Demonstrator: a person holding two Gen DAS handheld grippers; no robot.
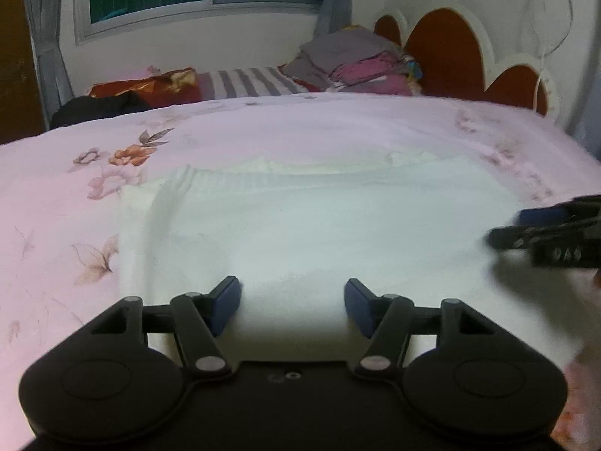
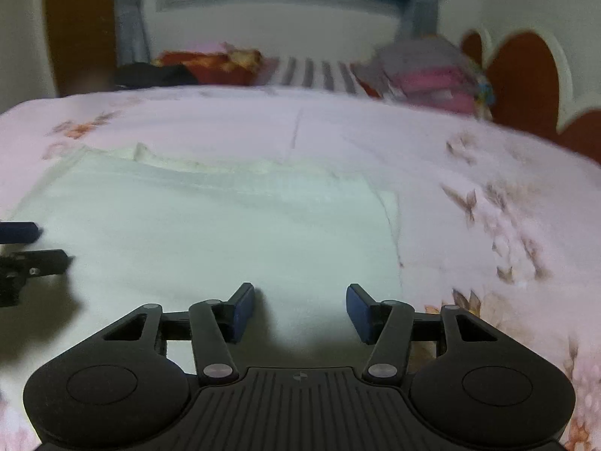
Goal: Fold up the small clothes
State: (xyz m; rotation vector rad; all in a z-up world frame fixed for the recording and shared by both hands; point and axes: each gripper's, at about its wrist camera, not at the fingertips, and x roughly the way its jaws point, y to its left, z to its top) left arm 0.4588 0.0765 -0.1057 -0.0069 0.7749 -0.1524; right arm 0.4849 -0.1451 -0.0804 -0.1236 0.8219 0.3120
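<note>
A white knitted garment lies flat on the pink floral bedsheet, its ribbed hem at the far side. It also shows in the right wrist view. My left gripper is open and empty, low over the garment's near left part. My right gripper is open and empty, low over the garment's near right part, close to its right edge. The right gripper also shows at the right edge of the left wrist view; the left gripper also shows at the left edge of the right wrist view.
A stack of folded clothes sits at the far right of the bed by the red and white headboard. A striped cloth, a red cushion and a dark garment lie along the far edge under the window.
</note>
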